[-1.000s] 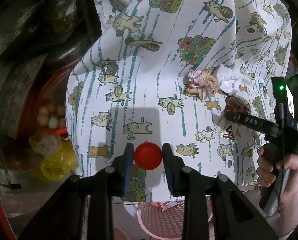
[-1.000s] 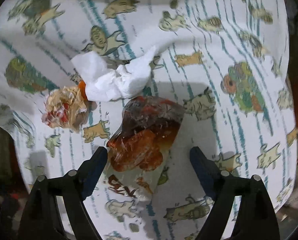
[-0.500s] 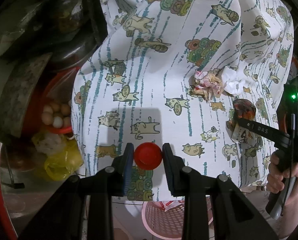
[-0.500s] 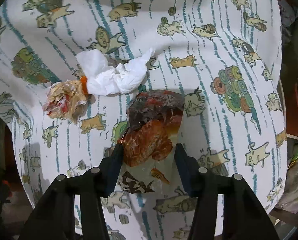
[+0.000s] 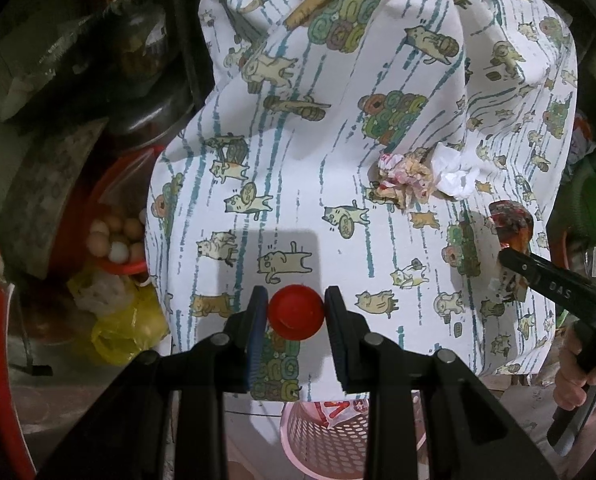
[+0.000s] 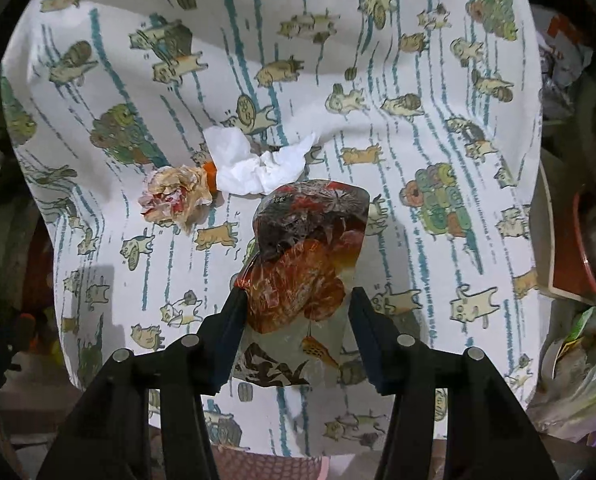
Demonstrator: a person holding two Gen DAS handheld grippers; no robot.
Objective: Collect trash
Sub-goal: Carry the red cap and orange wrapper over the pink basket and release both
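My left gripper [image 5: 296, 314] is shut on a red bottle cap [image 5: 296, 312] and holds it above the near edge of the cat-print tablecloth [image 5: 338, 140]. My right gripper [image 6: 298, 304] is shut on a crumpled red-brown plastic snack bag [image 6: 310, 248], lifted off the cloth; it also shows in the left wrist view [image 5: 512, 228]. A white crumpled tissue [image 6: 258, 168] and a stained wad of paper [image 6: 176, 198] lie on the cloth just beyond the bag. A pink perforated trash basket [image 5: 330, 436] stands on the floor below the table's near edge.
Left of the table stand a red bowl of eggs [image 5: 116, 240], yellow plastic bags [image 5: 118, 332] and dark pots [image 5: 138, 56]. Bags and clutter [image 6: 578, 380] crowd the right side of the table, with a red-rimmed container [image 6: 570, 248].
My right gripper closed on the snack bag and pulled it up and back from the cloth. My left gripper, still holding the cap, drew back slightly.
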